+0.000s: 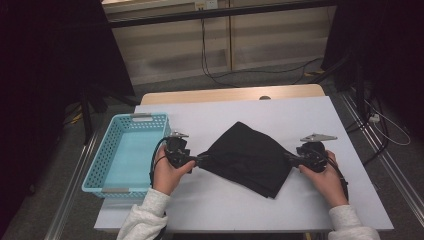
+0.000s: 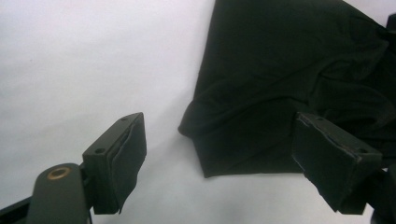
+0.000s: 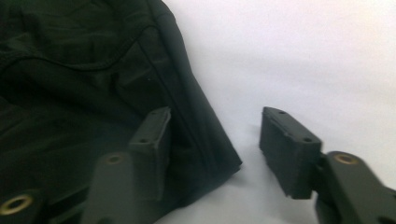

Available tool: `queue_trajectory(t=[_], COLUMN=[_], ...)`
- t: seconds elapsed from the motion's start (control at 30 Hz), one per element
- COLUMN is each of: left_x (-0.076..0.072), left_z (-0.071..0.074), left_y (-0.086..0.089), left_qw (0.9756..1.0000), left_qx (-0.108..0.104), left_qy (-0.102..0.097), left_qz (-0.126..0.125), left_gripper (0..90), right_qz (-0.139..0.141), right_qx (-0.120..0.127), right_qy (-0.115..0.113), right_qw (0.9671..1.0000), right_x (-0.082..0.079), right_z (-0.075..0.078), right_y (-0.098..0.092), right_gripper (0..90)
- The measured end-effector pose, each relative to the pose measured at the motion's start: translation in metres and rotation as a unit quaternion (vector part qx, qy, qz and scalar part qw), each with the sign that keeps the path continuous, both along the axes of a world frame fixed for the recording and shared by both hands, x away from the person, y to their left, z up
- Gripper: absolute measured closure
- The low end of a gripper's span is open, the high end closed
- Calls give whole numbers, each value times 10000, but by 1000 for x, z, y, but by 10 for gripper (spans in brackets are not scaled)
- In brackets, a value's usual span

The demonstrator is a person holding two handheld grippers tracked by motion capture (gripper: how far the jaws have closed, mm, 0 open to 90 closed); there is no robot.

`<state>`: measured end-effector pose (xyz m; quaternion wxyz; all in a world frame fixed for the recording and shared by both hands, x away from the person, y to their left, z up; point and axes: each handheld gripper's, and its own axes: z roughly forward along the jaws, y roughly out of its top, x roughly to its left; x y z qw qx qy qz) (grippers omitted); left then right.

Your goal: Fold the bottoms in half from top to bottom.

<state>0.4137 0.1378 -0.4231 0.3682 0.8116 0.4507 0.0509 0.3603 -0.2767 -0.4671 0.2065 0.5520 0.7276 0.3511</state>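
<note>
Jaws of both our left gripper [image 1: 200, 161] and right gripper [image 1: 291, 158] stand open astride the folded black cloth's [image 1: 247, 156] corners, gripping nothing; lifting it into the basket [image 1: 113, 150] remains.

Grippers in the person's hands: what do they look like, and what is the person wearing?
Both the left gripper and the right gripper are black, each with a grey three-cornered plate on top and a black cable trailing back. Their fingers are flat, padded black blocks on screwed mounts. The person's sleeves are light grey.

Even overhead light brightens the table [image 1: 310, 200] (room edges dark); close gripper views look soft.
</note>
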Motion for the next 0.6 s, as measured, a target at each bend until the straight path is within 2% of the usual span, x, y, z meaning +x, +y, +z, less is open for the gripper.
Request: queue_trajectory(t=[0.07, 0.13, 0.3, 0.43, 0.5, 0.57, 0.6], left_x=[0, 0, 0, 2, 6, 10, 13], left_z=[0, 1, 3, 5, 5, 2, -1], left_y=[0, -1, -3, -6, -8, -11, -13], left_qw=[10000, 10000, 9999, 9996, 9991, 9982, 9980], left_qx=[-29, -57, -91, -275, -378, -452, -446], left_qy=[18, 6, -38, -28, 53, 244, 277], left_qz=[1, 9, 54, 112, 183, 293, 353], left_gripper=[187, 185, 167, 162, 162, 201, 200], right_qz=[-47, 7, 128, 129, 64, 52, 61], right_qx=[-14, 32, 367, 159, 240, 314, 342], right_qy=[-6, 24, 37, -60, -88, -81, -64], right_qw=[10000, 10000, 9992, 9998, 9997, 9995, 9994], right_x=[-2, -4, -6, -9, -11, -12, -13], right_z=[0, 1, -1, 0, 0, 0, 0], right_y=[2, 4, 5, 10, 10, 9, 8], right_gripper=[513, 612, 799, 820, 824, 826, 826])
